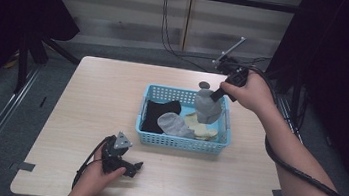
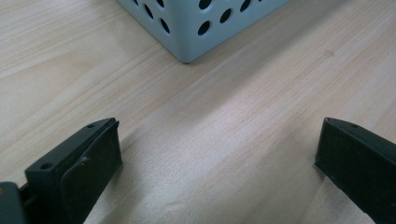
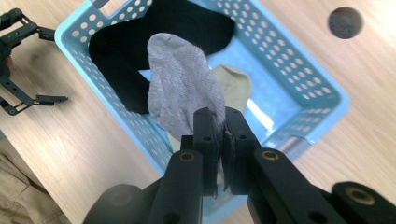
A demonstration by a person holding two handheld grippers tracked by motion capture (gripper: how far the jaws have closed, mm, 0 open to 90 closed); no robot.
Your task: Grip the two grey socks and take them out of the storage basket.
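the high view takes in the whole table (image 1: 85,112) and the blue basket (image 1: 182,142) near its middle, while the right gripper view looks straight down into that basket (image 3: 322,93) and shows a dark round hole (image 3: 345,22) in the tabletop beside it. the left gripper view gives just bare wood and 1 perforated basket corner (image 2: 196,32). the grey sock (image 1: 207,106) hangs limp above the basket's right end, its fuzzy knit (image 3: 182,88) pinched at the top. the right gripper (image 3: 222,140) is clenched on it. inside lie a black sock (image 1: 159,114), another grey sock (image 1: 175,125) and a cream sock (image 1: 202,130). the left gripper (image 1: 135,166) rests on the table in front of the basket, jaws spread wide, holding nothing.
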